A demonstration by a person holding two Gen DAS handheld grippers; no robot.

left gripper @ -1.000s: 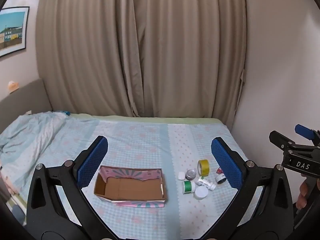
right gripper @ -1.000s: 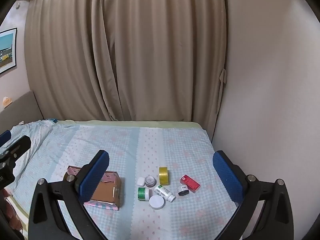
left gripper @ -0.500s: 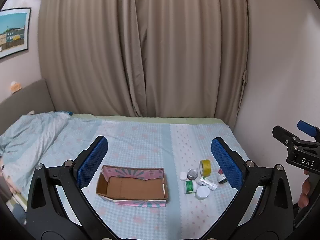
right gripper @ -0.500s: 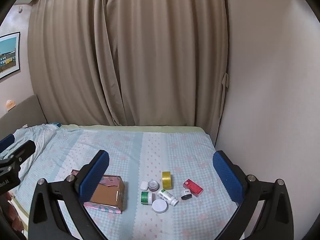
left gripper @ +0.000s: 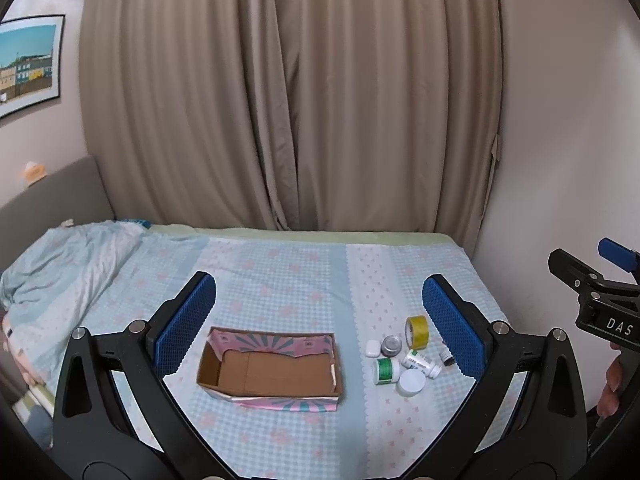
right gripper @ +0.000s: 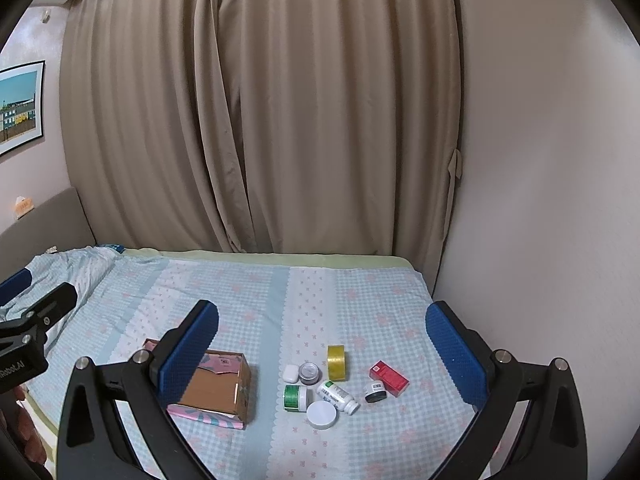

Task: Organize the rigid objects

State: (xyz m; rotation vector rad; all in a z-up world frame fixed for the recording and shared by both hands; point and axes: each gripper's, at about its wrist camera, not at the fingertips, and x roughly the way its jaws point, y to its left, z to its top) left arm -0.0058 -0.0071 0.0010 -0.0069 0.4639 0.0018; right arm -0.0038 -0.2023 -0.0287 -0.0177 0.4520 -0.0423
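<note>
Eight small rigid items lay clustered on the blue-and-white checked bed sheet point(right gripper: 360, 312), all loose, none boxed yet:
- yellow tape roll point(right gripper: 337, 362), standing on edge, rear of cluster.
- white rounded case point(right gripper: 291, 373) w/ grey-lidded round tin point(right gripper: 310, 373) just beside it.
- green-labelled white jar point(right gripper: 295, 397), on its side.
- white pill bottle w/ green label point(right gripper: 337, 397), lying down, touching the flat white round lid point(right gripper: 321, 415) in front.
- small black-and-white jar point(right gripper: 375, 392) next to the red rectangular carton point(right gripper: 389, 379), right end of group.

Open brown cardboard box w/ pink patterned outer point(left gripper: 272, 366) sat left of cluster, near but apart, nothing in it; prob. the destination, placed so each item needs only a short carry.

Left gripper point(left gripper: 320, 324): blue-padded jaws spread wide, holding nothing, framing the box from above. Right gripper point(right gripper: 322, 352): jaws likewise wide apart, holding nothing, high over the items, so approx. aimed for a first pick. Sorting judged not begun.
</note>
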